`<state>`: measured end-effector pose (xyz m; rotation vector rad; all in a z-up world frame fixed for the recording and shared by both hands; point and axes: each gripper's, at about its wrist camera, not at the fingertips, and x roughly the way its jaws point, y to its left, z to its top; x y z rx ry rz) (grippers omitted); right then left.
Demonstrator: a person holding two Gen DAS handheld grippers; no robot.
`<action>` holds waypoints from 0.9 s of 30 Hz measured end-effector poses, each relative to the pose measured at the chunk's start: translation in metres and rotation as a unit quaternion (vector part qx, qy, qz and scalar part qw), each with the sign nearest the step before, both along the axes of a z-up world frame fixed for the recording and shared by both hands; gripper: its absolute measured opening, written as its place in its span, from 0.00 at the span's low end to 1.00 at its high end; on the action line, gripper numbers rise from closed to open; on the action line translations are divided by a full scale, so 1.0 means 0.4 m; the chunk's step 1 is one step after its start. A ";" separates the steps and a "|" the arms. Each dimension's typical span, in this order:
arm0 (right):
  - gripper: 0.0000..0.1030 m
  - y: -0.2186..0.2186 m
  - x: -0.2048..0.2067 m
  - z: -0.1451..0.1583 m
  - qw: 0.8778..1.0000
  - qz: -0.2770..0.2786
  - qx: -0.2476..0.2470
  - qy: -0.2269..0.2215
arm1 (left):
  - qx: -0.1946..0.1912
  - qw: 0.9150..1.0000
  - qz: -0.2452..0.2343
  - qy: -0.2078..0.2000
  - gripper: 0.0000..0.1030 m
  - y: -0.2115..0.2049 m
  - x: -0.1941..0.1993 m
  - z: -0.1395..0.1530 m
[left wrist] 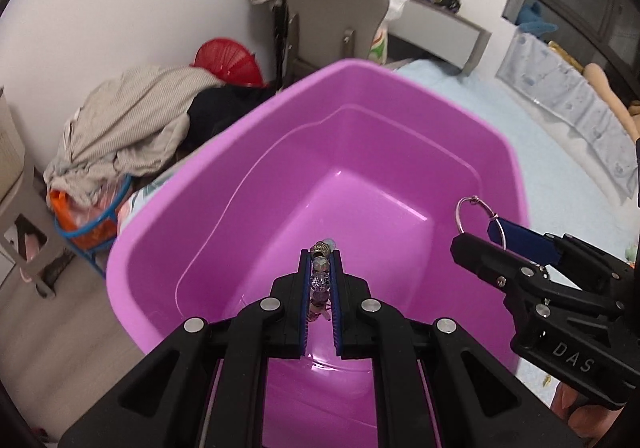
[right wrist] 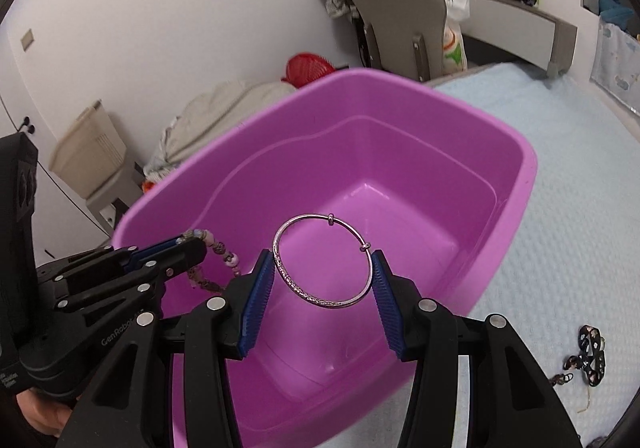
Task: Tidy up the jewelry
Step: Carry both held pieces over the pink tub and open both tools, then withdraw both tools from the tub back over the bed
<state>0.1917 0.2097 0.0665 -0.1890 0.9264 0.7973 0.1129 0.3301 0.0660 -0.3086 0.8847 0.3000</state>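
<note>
I've got both grippers over the purple tub (right wrist: 500, 183), which sits on the bed (right wrist: 560, 207) by its edge, the pale blue cover running off past the tub's other side. My left gripper (left wrist: 320, 280) has its jaws pressed nearly together, pinching a bead bracelet (left wrist: 322, 272); a few beads poke out past the tips, and in the right wrist view the rest of the strand loops down below the jaws above the tub's inside. My right gripper (right wrist: 324, 268) has its jaws half spread, and a silver bangle (right wrist: 320, 260) is pinched across its width between the blue pads (right wrist: 258, 296), held above the tub's floor. Two small beads ride on the bangle's upper arc. The two grippers are just beside each other, not touching. Out on the bed cover, well apart from the tub, lies a dark patterned trinket (right wrist: 591, 354). Beyond the bed I see a grey chair (right wrist: 400, 3) and a heap of clothes (left wrist: 132, 127).
</note>
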 end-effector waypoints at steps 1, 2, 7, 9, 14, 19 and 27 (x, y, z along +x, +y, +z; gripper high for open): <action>0.46 0.008 0.006 -0.008 1.000 0.000 -0.008 0.002 | 0.001 1.000 0.003 0.004 0.09 0.002 0.003 -0.005; 0.46 0.017 0.011 -0.016 1.000 0.000 -0.018 0.004 | 0.004 1.000 0.004 0.008 0.09 0.006 0.009 -0.011; 0.46 0.040 0.034 -0.044 0.999 -0.007 -0.042 0.014 | -0.005 0.999 0.008 0.033 0.09 0.017 0.035 -0.035; 0.46 0.040 0.039 -0.048 0.999 -0.008 -0.047 0.017 | -0.007 0.999 0.008 0.043 0.09 0.022 0.042 -0.044; 0.47 0.053 0.045 -0.059 0.998 -0.014 -0.062 0.015 | -0.014 0.998 0.009 0.065 0.09 0.031 0.055 -0.066; 0.47 0.057 0.047 -0.061 0.997 -0.017 -0.072 0.011 | -0.016 0.996 0.012 0.084 0.09 0.042 0.060 -0.083; 0.65 0.059 0.039 -0.048 0.996 -0.021 -0.081 -0.002 | 0.021 0.997 0.022 0.065 0.61 0.037 0.043 -0.044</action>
